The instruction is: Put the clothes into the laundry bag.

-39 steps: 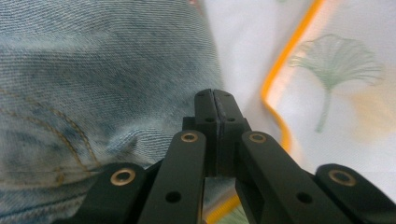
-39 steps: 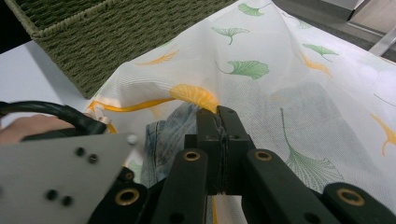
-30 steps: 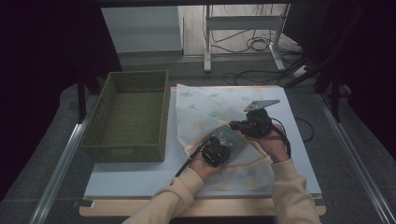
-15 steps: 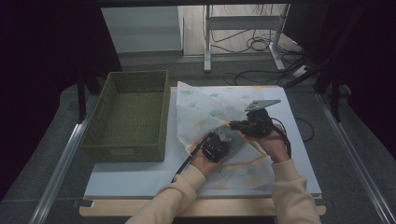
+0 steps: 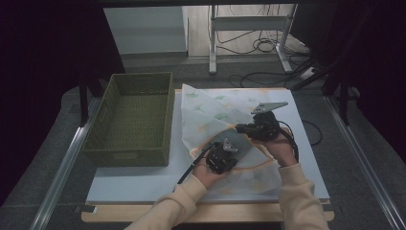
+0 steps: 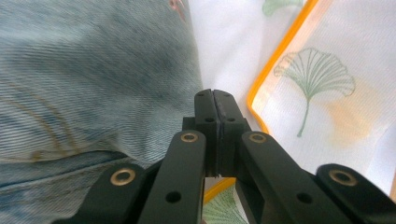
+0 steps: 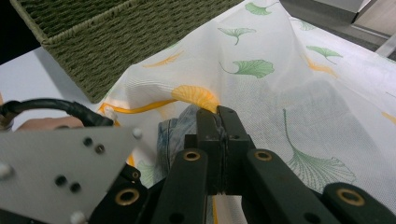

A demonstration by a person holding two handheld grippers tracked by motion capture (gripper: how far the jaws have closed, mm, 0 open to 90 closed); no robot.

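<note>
- Lower middle of the high view: the left tool [image 5: 223, 154] sits with its jaws pressed together over a piece of blue denim [image 5: 238, 142]; in the left gripper view the clenched tips lie right against the denim [image 6: 93, 70], though whether a fold is pinched between them I cannot tell.
- Just right and a little farther up, the right tool [image 5: 250, 127] is also clenched; in the right gripper view its tips meet at the orange-hemmed edge of the wrapping cloth [image 7: 289, 84], seemingly nipping that hem (the cloth rises from there in a tent).
- The wrapping cloth [image 5: 210, 112], white with green and yellow leaf prints, lies centre frame on the surface [image 5: 143, 184], partly draped over the denim. It looks thin, light and limp, likely to slide and sag, so corners and the hem are the best places to grip.
- The denim looks heavier and floppy, not fragile; a thick fold or seam should hold well.
- Left of centre, farther back, the woven green basket [image 5: 165, 120] stands with nothing inside, touching the cloth's edge.
</note>
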